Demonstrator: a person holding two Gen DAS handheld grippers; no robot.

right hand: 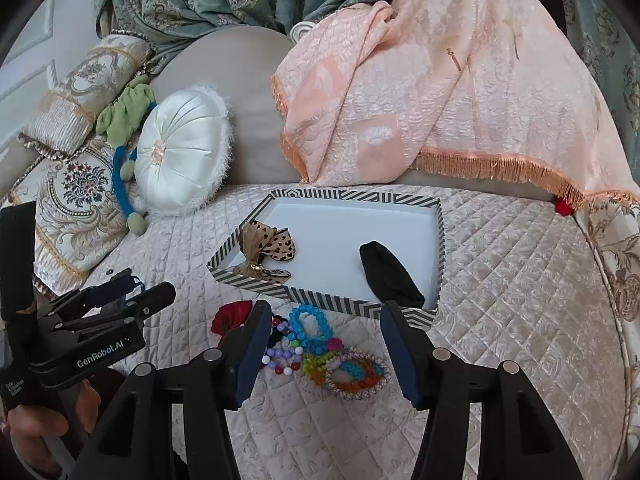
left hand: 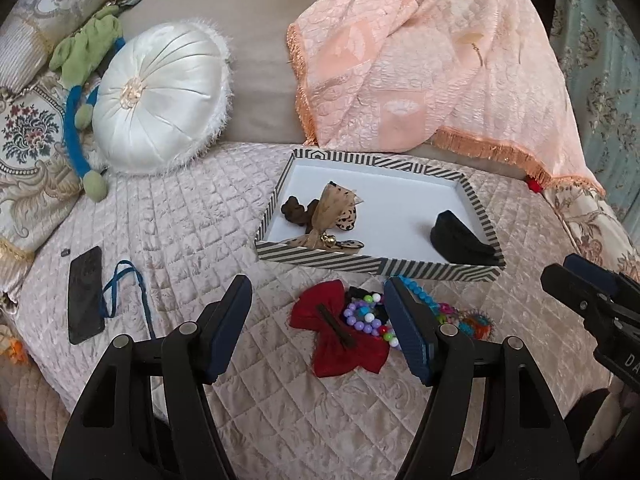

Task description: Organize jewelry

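Note:
A striped tray (left hand: 332, 257) (right hand: 328, 300) lies on the quilted bed and holds a leopard-print bow (left hand: 336, 216) (right hand: 272, 246), a brown hair piece (left hand: 294, 209) and a black pouch (left hand: 460, 238) (right hand: 390, 274). In front of it lies a pile: a red bow (left hand: 340, 334) (right hand: 230, 318), bead bracelets (left hand: 370, 316) (right hand: 310, 326) and a round beaded ring (right hand: 356, 372). My left gripper (left hand: 318, 292) is open and empty above the red bow. My right gripper (right hand: 326, 316) is open and empty above the bracelets.
A black phone (left hand: 85, 294) and a blue cord (left hand: 128, 292) lie on the quilt at left. A white round cushion (left hand: 160, 98) (right hand: 182, 156), patterned pillows and a green toy (left hand: 86, 54) sit behind. A peach fringed blanket (left hand: 432, 72) (right hand: 432, 92) drapes behind the tray.

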